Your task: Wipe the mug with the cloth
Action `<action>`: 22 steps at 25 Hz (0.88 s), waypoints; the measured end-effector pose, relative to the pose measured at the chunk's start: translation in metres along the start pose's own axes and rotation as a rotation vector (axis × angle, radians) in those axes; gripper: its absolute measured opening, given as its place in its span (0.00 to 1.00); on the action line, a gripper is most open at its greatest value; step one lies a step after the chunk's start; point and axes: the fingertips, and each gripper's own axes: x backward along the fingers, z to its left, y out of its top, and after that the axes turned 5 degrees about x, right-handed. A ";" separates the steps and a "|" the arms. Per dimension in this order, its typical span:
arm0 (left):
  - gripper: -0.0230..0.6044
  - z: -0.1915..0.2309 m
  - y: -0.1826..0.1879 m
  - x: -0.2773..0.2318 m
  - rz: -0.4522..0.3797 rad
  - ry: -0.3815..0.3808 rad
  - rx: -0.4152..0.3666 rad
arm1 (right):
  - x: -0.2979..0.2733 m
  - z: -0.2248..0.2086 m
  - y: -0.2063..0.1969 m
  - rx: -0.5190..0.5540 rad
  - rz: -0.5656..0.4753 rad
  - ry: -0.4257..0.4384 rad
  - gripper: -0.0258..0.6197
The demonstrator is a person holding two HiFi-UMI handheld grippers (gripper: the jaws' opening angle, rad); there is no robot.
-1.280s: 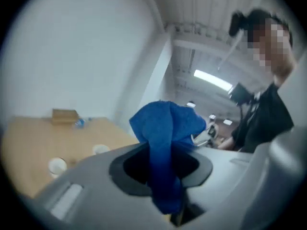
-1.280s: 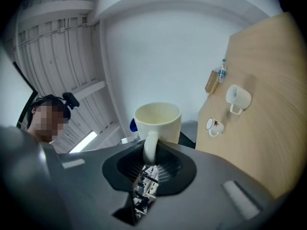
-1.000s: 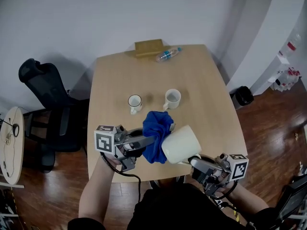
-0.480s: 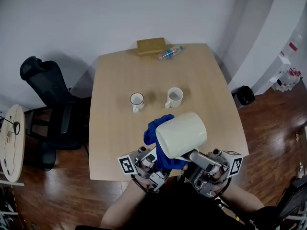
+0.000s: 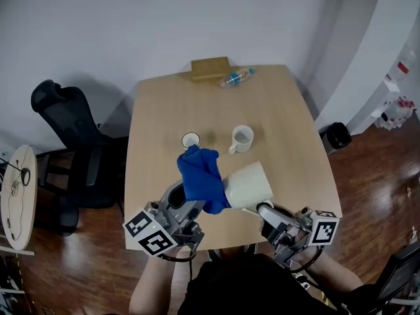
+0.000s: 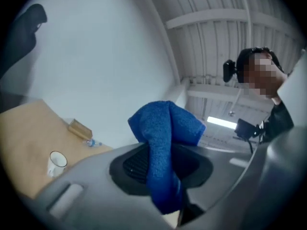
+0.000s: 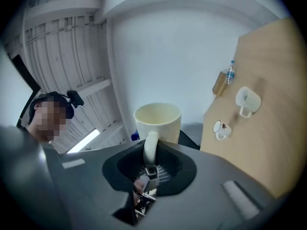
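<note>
I'm mid-wipe above the near edge of the pale wooden tabletop [image 5: 289, 130]. My right gripper [image 5: 262, 212] has its jaws pinching the handle of the cream ceramic mug [image 5: 249, 186]. My left gripper [image 5: 186, 202] has its jaws clamped on the crumpled blue cloth [image 5: 199, 179], at the mug's left end. Next, I judge, comes rubbing the cloth round the wall while bracing the mug.
</note>
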 end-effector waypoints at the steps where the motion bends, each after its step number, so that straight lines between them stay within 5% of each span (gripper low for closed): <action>1: 0.22 -0.006 -0.004 -0.004 0.008 -0.009 -0.004 | -0.001 -0.005 -0.001 -0.030 -0.012 -0.006 0.11; 6: 0.22 -0.022 -0.054 -0.010 0.118 -0.010 0.033 | -0.007 -0.008 0.028 -0.135 -0.157 0.031 0.11; 12: 0.22 0.017 -0.037 -0.002 -0.018 0.107 0.200 | -0.007 0.008 0.008 0.021 -0.011 0.044 0.11; 17: 0.22 0.002 -0.044 -0.002 0.059 0.032 0.177 | -0.005 -0.015 0.003 -0.033 -0.029 -0.011 0.11; 22: 0.22 0.019 -0.085 0.000 0.144 0.112 0.247 | 0.000 -0.011 0.006 -0.037 -0.034 0.004 0.11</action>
